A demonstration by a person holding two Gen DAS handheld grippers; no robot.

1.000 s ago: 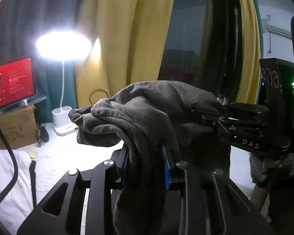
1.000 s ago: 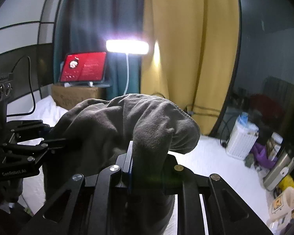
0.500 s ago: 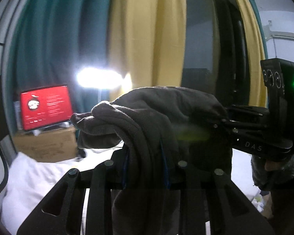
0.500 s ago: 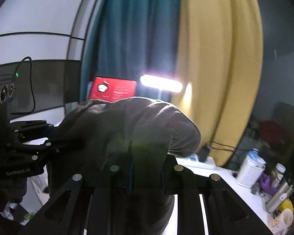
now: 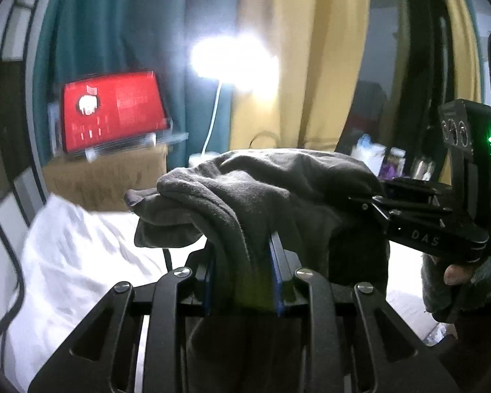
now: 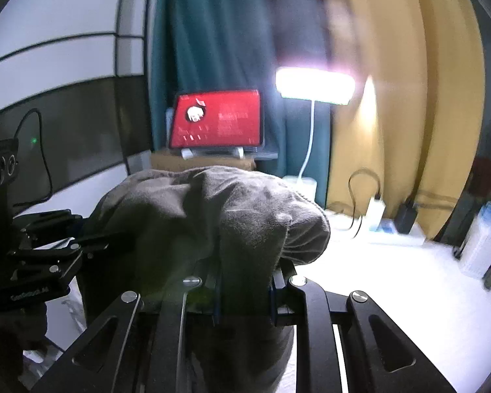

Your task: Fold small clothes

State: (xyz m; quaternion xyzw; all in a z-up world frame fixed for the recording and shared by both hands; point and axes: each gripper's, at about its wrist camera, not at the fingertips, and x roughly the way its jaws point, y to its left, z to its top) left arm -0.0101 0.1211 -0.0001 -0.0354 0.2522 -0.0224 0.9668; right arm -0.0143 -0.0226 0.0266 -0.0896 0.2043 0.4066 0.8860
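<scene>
Both grippers, left gripper point(image 5: 242, 275) and right gripper point(image 6: 245, 291), are clamped on the grey garment point(image 5: 278, 190); keep tension even, lower it flat onto the white sheet point(image 6: 392, 288).

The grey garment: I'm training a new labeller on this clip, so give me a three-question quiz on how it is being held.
1. True or false: the grey garment lies flat on the white sheet.
2. Which tool is shut on the garment? A) only the left tool B) only the right tool C) both
3. Fill in: behind the garment a screen glows ____, beside a lit lamp.

Key: 1 false, it is held up in the air, bunched over the tools; 2 C; 3 red.
</scene>
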